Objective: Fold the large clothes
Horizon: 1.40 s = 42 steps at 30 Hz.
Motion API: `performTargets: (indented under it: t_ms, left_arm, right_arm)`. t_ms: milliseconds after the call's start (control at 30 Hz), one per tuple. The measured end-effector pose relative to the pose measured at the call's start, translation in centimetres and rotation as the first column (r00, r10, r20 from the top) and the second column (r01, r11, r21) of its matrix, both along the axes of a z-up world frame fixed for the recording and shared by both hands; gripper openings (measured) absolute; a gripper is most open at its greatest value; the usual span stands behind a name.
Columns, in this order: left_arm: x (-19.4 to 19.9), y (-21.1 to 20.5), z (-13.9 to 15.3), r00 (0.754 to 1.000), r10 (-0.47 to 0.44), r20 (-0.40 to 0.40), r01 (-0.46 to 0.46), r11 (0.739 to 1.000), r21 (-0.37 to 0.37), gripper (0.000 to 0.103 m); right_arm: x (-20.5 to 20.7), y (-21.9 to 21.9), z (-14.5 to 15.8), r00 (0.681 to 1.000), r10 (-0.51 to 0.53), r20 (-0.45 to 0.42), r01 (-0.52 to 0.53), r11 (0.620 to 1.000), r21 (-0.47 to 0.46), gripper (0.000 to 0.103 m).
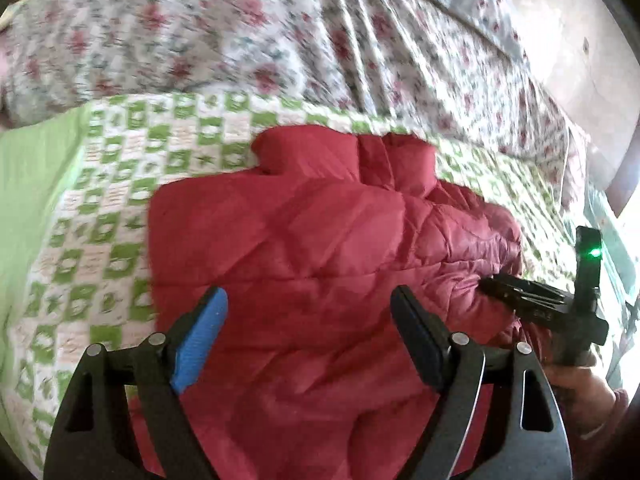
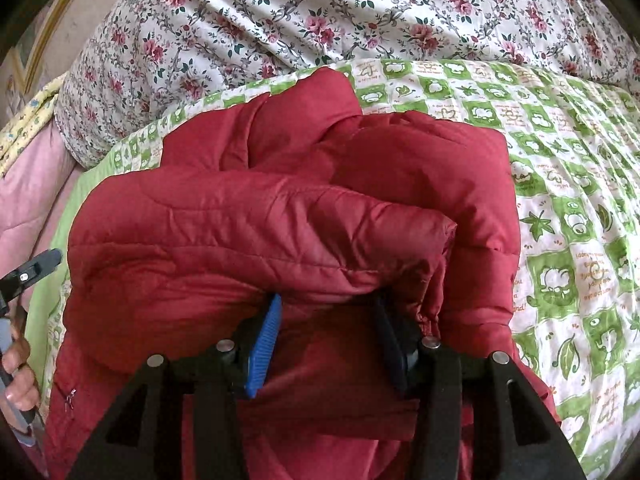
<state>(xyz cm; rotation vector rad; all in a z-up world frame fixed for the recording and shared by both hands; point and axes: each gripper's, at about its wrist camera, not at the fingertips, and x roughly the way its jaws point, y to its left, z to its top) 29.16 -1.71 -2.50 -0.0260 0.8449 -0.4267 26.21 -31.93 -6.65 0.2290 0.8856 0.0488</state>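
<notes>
A red quilted jacket (image 1: 304, 240) lies on a green-and-white checked quilt (image 1: 120, 184); its collar points away. My left gripper (image 1: 310, 300) hovers open over the jacket's near part, holding nothing. In the left wrist view my right gripper (image 1: 496, 286) reaches into the jacket's right side. In the right wrist view the jacket (image 2: 256, 224) has a sleeve folded across its body. My right gripper (image 2: 326, 304) has its jaws apart, with the fingertips tucked under the folded sleeve's edge near the cuff. The left gripper (image 2: 44, 262) shows at the left edge.
A floral duvet (image 2: 304, 12) is bunched behind the checked quilt (image 2: 568, 216). A pink blanket (image 2: 28, 208) lies at the left. The bed's edge and bare floor (image 1: 576, 48) show at the upper right of the left wrist view.
</notes>
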Motion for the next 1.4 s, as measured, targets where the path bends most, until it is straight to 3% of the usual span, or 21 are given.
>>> performTargets:
  t_ms: [133,267,400,533,900,1100,1400]
  left_arm:
    - [2.0,-1.5,-3.8,0.995,0.027,-0.099,-0.014,0.992,0.123,0.087]
    - [2.0,-0.3,-5.0,0.995,0.028,-0.097,-0.019,0.995,0.099,0.088]
    - [1.7,0.0,-5.4,0.997,0.017,-0.075,-0.009,0.994,0.106,0.089]
    - [1.4,-0.1,-6.0,0.998,0.022,-0.056,-0.016,0.994,0.107,0.091]
    - [1.1,-0.2,-4.6,0.992,0.071,-0.101,-0.051,0.981,0.186,0.093]
    - [-1.9,2.1,-2.2,0.989,0.092,-0.116,-0.080,0.992,0.098,0.093]
    - [-5.5,4.6,-2.9,0.981,0.139,-0.136,-0.136,0.990,0.032,0.093]
  right_arm:
    - [-0.7,-0.1,0.9,1.000,-0.005,0.006,0.005,1.000,0.005,0.049]
    - [-2.6,-0.4,3.2,0.994,-0.015,0.104,0.011,0.999,0.040,0.049]
    - [-0.8,-0.5,0.4,1.000,-0.004,-0.005,0.005,1.000,0.028,0.050]
    - [-0.4,0.0,-0.2,1.000,-0.006,0.001,0.006,1.000,-0.006,0.050]
    - [-1.0,-0.8,0.6,1.000,-0.018,-0.007,0.018,0.998,0.057,0.050]
    - [-4.3,-2.2,3.7,0.999,-0.038,0.013,0.036,0.992,0.120,0.051]
    - [-8.2,-2.5,4.4,0.999,-0.043,-0.013,0.044,0.991,0.127,0.053]
